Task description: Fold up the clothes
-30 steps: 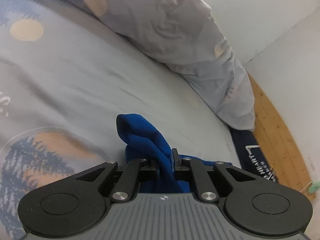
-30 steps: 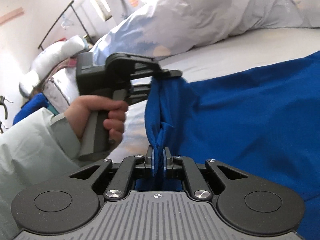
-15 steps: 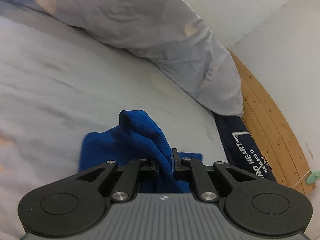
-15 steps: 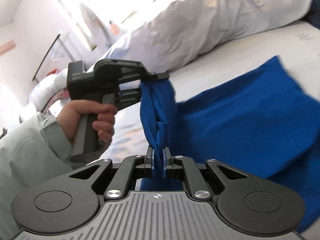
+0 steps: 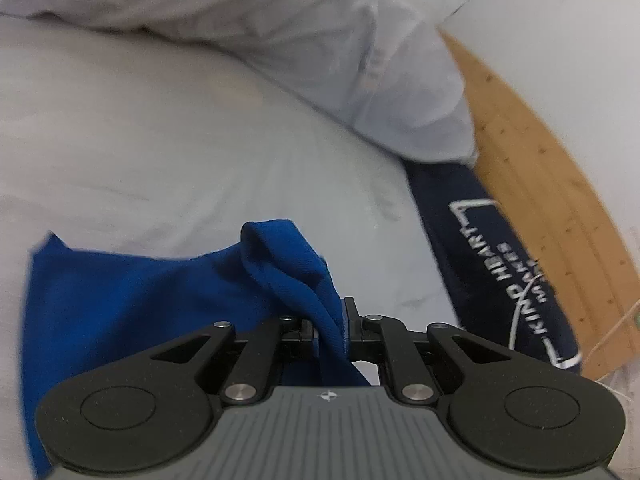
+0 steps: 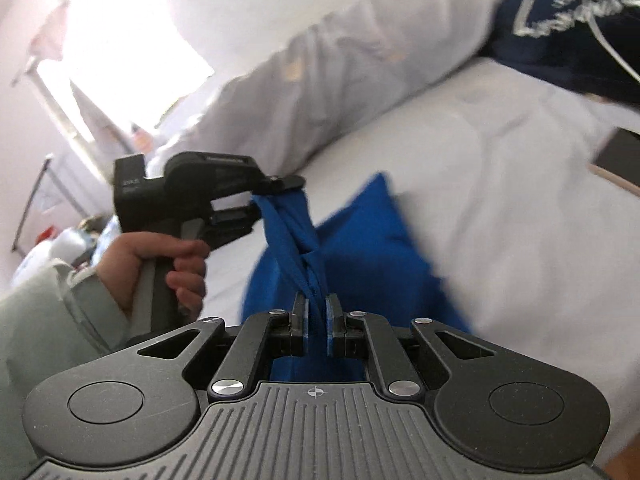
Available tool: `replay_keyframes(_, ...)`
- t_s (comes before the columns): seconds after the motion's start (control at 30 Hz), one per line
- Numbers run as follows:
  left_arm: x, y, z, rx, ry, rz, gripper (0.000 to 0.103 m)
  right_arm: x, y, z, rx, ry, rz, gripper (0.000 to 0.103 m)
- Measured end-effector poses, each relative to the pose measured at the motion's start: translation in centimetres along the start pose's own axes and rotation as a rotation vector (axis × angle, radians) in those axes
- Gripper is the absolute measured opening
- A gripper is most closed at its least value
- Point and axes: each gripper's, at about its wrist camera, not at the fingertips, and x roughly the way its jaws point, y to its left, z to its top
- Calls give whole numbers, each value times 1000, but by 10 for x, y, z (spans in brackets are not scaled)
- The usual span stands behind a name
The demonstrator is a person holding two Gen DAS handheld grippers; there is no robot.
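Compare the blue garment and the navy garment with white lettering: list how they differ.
The blue garment is bright plain blue; the navy garment is dark with white print. The blue garment is pinched in the left hand-held gripper and the right hand-held gripper, its held edge lifted; the navy garment lies ungripped by the wooden frame. Both are on the bed.

A pale-sheeted bed point(image 5: 168, 128) with a wooden frame point(image 5: 532, 184) meets white walls point(image 5: 560, 60); window point(image 6: 116, 40) glares bright
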Motion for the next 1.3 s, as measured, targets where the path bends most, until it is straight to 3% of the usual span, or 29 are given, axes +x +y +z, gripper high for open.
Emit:
replay_keyframes(0.13,42,-6,-6,34,45,102,13,14,-43,12,85,24,-45,14)
replay_keyframes(0.23,62,-4,-8,35,66,136,35,19,-69,15,144,41,-124,18)
replay_keyframes(0.3,63,-5,-10,46,62,115,58,15,-80,13,156,49,-148,36)
replay_keyframes(0.37,56,-10,-12,76,40,96,81,11,-84,10,136,63,-126,71)
replay_keyframes(0.43,38,-11,-13,99,22,85,89,8,-84,6,101,73,-98,79)
replay_keyframes(0.57,1,2,-17,118,-10,91,93,9,-78,7,20,68,-91,79)
replay_keyframes(0.77,-67,61,-34,68,-84,215,101,2,-64,1,-80,91,-149,79)
replay_keyframes(0.83,-78,84,-37,18,-72,239,101,1,-60,-3,-126,116,-179,75)
replay_keyframes(0.9,-88,106,-39,-41,-67,247,101,-4,-58,-5,-181,124,-281,53)
replay_keyframes(0.97,-92,115,-37,-53,-86,213,102,-9,-60,-4,-214,96,-415,45)
replay_keyframes(1.03,-91,117,-33,-48,-88,196,103,-16,-65,1,-191,35,-495,43)
replay_keyframes(1.13,-76,116,-25,-15,-77,171,103,-21,-65,6,-158,-23,-491,44)
replay_keyframes(1.23,-58,119,-13,-21,-85,115,103,-12,-54,8,-178,-44,-422,50)
replay_keyframes(1.27,-51,121,-10,-31,-94,92,101,-9,-51,8,-184,-51,-399,56)
replay_keyframes(1.3,-45,123,-6,-42,-101,69,91,-7,-48,8,-191,-58,-376,60)
